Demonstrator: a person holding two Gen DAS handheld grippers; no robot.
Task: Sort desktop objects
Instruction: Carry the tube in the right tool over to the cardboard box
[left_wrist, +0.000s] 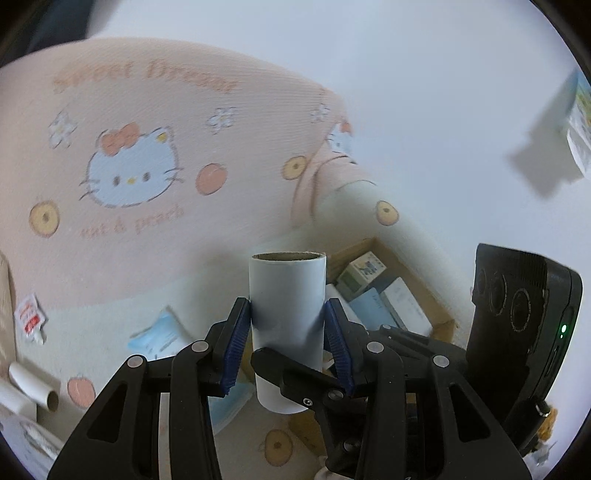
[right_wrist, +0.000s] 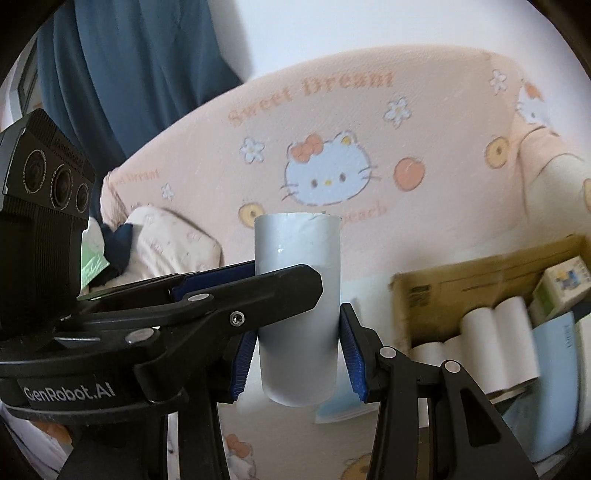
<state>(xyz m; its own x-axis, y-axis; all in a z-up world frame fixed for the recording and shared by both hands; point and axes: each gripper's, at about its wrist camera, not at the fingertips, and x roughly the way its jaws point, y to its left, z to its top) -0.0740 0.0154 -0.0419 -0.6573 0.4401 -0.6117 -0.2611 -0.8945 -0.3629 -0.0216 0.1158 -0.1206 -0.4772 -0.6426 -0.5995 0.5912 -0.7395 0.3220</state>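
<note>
Meanwhile, left gripper (left_wrist: 288, 332) and right gripper (right_wrist: 295, 354) both clenched on upright cardboard tube (left_wrist: 287, 314), cardboard box (right_wrist: 461, 291) of paper rolls (right_wrist: 495, 347) just beside, Hello Kitty cushion (right_wrist: 351, 147) behind

Rolls (right_wrist: 495, 347) lie in box (right_wrist: 461, 291), right of tube (right_wrist: 299, 295).

I see a pale grey-white paper roll (left_wrist: 287, 325) held upright in mid-air, its brown cardboard core open at the top; a cardboard box (right_wrist: 458, 295) at lower right holds similar white rolls (right_wrist: 495, 347) and small cartons.
</note>
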